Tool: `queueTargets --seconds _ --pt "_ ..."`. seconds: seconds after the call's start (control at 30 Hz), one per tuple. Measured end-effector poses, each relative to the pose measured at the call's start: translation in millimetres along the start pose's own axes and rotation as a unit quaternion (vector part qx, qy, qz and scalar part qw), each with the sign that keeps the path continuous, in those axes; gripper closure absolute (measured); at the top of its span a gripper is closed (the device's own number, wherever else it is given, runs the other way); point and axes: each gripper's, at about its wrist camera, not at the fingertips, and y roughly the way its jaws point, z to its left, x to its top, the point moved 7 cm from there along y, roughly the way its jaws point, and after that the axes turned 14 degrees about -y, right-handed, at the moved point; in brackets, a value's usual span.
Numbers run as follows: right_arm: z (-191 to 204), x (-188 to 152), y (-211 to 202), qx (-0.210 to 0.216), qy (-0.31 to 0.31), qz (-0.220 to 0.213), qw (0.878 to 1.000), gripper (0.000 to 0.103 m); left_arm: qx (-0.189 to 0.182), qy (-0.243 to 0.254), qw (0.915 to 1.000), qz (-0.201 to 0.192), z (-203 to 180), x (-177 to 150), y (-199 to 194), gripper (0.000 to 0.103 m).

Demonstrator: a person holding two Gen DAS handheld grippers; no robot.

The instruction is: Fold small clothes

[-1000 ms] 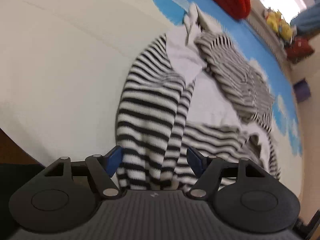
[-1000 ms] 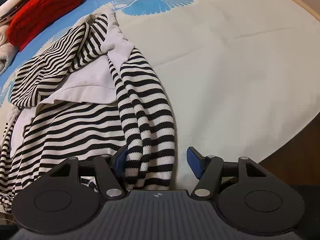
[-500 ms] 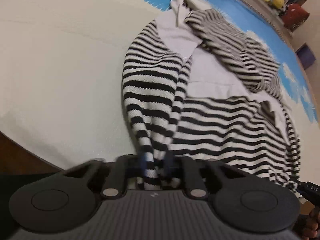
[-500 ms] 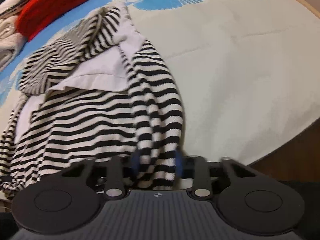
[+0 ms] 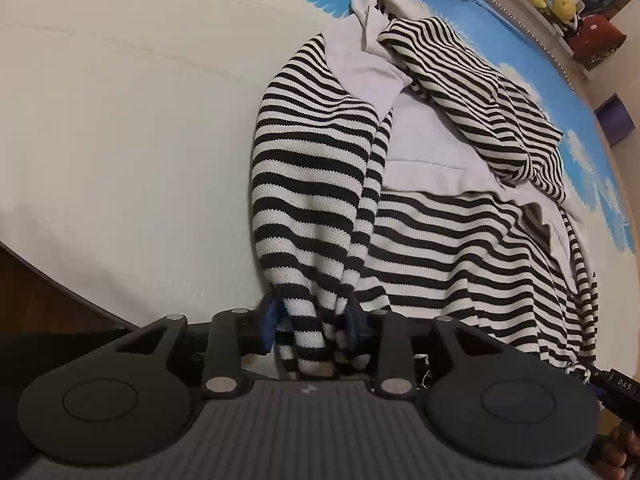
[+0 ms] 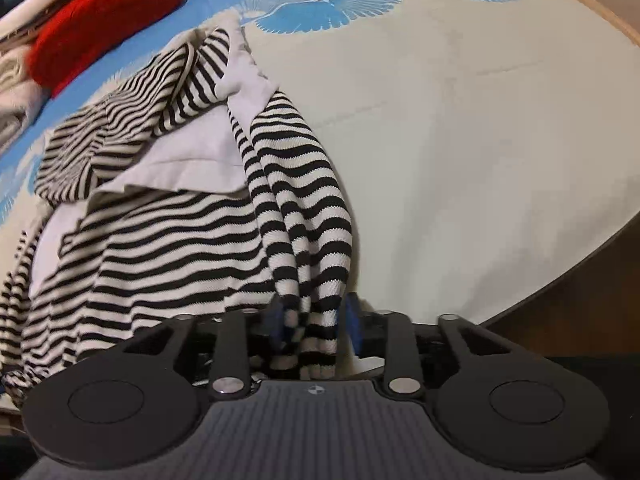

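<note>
Down at the near edge of the bed, left gripper clamped on the bunched cuff end of one sleeve of the black-and-white striped sweater, blue pads pressed against the knit, jaws just eased a little wider. Likewise right gripper pinching the end of a striped sleeve, jaws also just widened slightly, fabric filling the gap. Sweater spread rumpled across the cream and blue bedcover, white lining showing. Beyond it, red knitwear.
</note>
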Motion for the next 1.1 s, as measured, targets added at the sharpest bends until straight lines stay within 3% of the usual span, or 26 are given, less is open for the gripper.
queueTargets --seconds 0.23,0.27,0.3,0.33,0.47,0.53,0.63,0.77,0.83,0.9,1.1 --pt "5.4 -3.0 6.0 -0.001 -0.014 0.009 1.000 0.065 0.002 0.007 1.0000 -0.003 -1.7 0.3 3.3 0.065" --pt "6.5 -2.2 5.3 0.003 -0.018 0.006 1.000 0.072 0.002 0.012 0.9999 -0.004 -2.7 0.3 3.3 0.070" --pt "8.8 -1.1 4.6 0.012 -0.021 0.002 1.000 0.089 -0.002 0.017 0.9998 -0.007 -4.6 0.2 2.9 0.087" --pt "10.9 1.4 2.5 0.016 -0.025 -0.007 1.000 0.093 -0.008 0.024 0.9996 -0.011 -7.5 0.3 1.5 0.093" --pt "12.3 11.4 -10.8 0.022 -0.021 -0.048 0.998 0.094 -0.014 0.058 0.9974 -0.042 -18.2 1.5 -7.2 0.094" --pt "9.2 10.0 -5.3 0.019 -0.016 -0.033 0.999 0.094 -0.005 0.058 0.9978 -0.032 -16.7 -0.3 -2.7 0.092" --pt "6.9 -0.2 7.3 0.016 -0.006 0.006 1.000 0.081 0.006 0.039 0.9991 -0.015 -10.3 -1.6 4.2 0.080" --pt "11.1 -1.2 7.1 0.008 -0.028 0.007 1.000 0.078 0.011 0.047 0.9986 -0.020 -10.0 -2.8 4.6 0.078" --pt "9.8 -2.4 6.3 0.010 -0.023 0.006 1.000 0.080 0.011 0.052 0.9983 -0.023 -10.2 -3.6 4.0 0.079" --pt "11.4 -1.1 4.8 0.016 -0.025 -0.001 1.000 0.090 0.007 0.060 0.9978 -0.026 -12.3 -4.6 2.7 0.089" --pt "15.2 13.8 -21.6 0.025 -0.029 -0.065 0.997 0.095 -0.008 0.100 0.9928 -0.065 -25.3 -8.0 -18.1 0.095"
